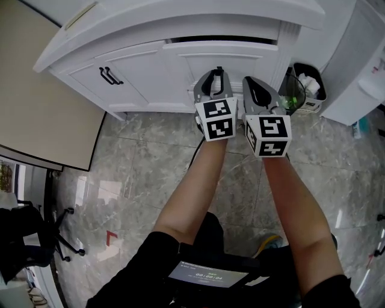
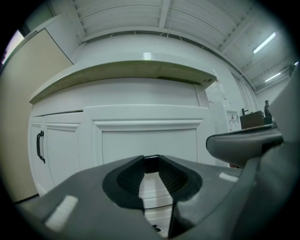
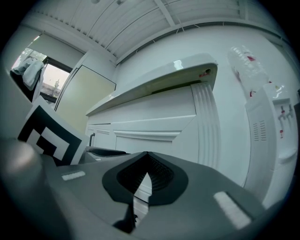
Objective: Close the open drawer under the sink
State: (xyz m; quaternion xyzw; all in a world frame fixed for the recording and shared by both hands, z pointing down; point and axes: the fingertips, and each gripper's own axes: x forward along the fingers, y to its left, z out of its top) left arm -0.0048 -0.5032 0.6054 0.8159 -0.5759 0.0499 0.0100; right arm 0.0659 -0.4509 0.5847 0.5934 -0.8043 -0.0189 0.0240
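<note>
Drawer (image 1: 240,57) sits in the top of the white cabinet (image 1: 138,72), under the counter (image 1: 180,18). It is out a little: a dark slot shows along its top edge in head view. Its front runs L-R across the person, so the closing line is straight ahead, away from the body and into the cabinet.

L gripper (image 1: 219,72) is right at the drawer front, approx. mid-width. Its jaws are drawn in on a small dark piece at the tips, prob. the drawer's pull (image 2: 151,164), and the L gripper view shows the tips held a bit apart by it.

R gripper (image 1: 247,80) is just beside L, towards the drawer's R end. Its jaws are together at the tips w/ nothing between, and I can't tell if the tips touch the front.

Both point the same way as the push. L is nearer and already on the pull, so the shove prob. goes thru L w/ R only backing it. An off-centre push may skew the drawer.
</note>
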